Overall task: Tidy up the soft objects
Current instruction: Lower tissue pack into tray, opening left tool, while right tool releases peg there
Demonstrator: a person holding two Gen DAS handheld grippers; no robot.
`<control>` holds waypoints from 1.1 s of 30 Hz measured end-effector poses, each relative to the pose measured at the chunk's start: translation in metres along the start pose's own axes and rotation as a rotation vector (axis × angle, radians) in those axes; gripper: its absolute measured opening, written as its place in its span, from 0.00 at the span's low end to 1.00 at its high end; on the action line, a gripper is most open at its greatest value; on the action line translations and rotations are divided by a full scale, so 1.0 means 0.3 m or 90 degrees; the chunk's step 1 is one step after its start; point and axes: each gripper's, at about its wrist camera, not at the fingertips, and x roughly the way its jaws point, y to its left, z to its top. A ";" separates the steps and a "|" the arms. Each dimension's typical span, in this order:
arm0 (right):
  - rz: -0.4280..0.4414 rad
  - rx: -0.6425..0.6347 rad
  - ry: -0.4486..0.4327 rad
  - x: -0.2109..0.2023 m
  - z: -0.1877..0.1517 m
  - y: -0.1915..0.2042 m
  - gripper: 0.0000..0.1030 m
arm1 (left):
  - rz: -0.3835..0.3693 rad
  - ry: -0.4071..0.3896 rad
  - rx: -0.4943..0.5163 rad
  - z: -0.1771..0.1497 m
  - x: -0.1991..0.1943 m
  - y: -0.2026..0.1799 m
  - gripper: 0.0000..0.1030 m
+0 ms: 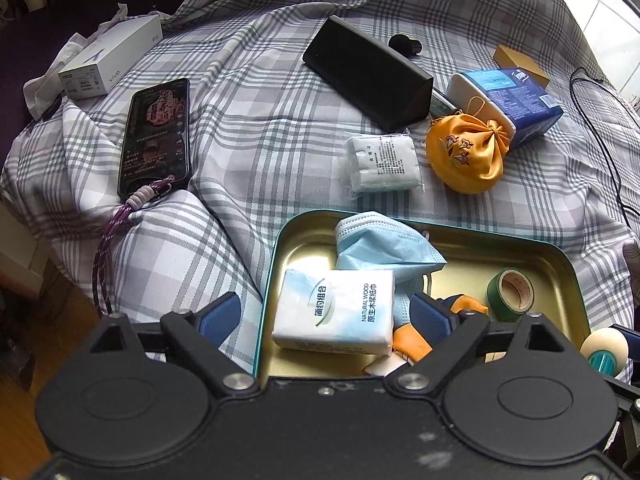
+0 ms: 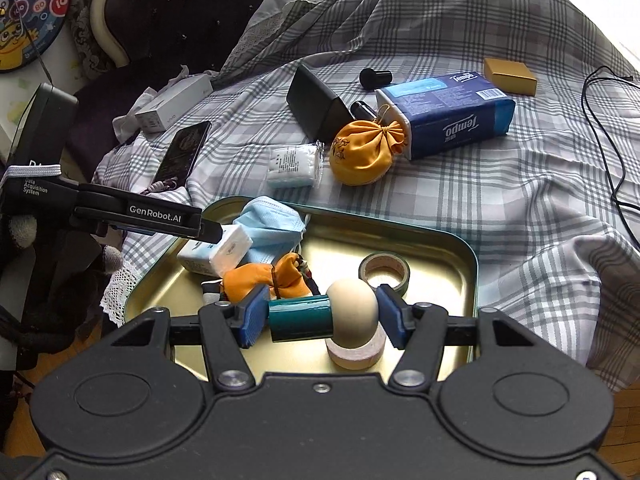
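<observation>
**Tissue pack and wooden stamp held over the tin tray**

The left gripper (image 1: 326, 314) has its jaws spread on either side of a white and blue pocket tissue pack (image 1: 334, 310), which sits at the near-left corner of the gold metal tray (image 1: 560, 264). In the right wrist view one black finger of that gripper touches the top of the pack (image 2: 218, 250), but whether the jaws press it cannot be told.

The right gripper (image 2: 322, 318) has its jaws pinching a stamp-like piece with a teal cylinder and a rounded wooden knob (image 2: 324, 316), held crosswise just above a pale tape roll (image 2: 356, 354) near the tray's front edge (image 2: 472, 264).

Inside the tray, a light blue face mask (image 1: 384, 246) lies crumpled against the far-left wall, partly behind the tissue pack. An orange cloth pouch (image 2: 264, 276) rests next to the pack, and a green tape roll (image 1: 512, 290) stands toward the right side.

The tray sits on a bed covered with a grey plaid sheet (image 1: 260, 128). Beyond it lie a clear packet of white cotton pads (image 1: 384, 162), a yellow drawstring pouch (image 1: 466, 154) leaning on a blue Tempo tissue pack (image 2: 452, 114), a black triangular case (image 1: 368, 72), a smartphone (image 1: 156, 136) with a purple lanyard, a white vivo box (image 1: 112, 58) and a small gold box (image 2: 510, 76).
</observation>
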 end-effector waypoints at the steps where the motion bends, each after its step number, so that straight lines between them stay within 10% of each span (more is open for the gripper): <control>1: 0.002 0.000 0.002 0.001 0.000 0.000 0.56 | 0.000 0.000 0.000 0.000 0.001 0.000 0.89; 33: -0.002 0.045 0.017 0.026 0.001 -0.029 0.65 | -0.005 0.007 0.005 -0.003 0.005 -0.009 0.91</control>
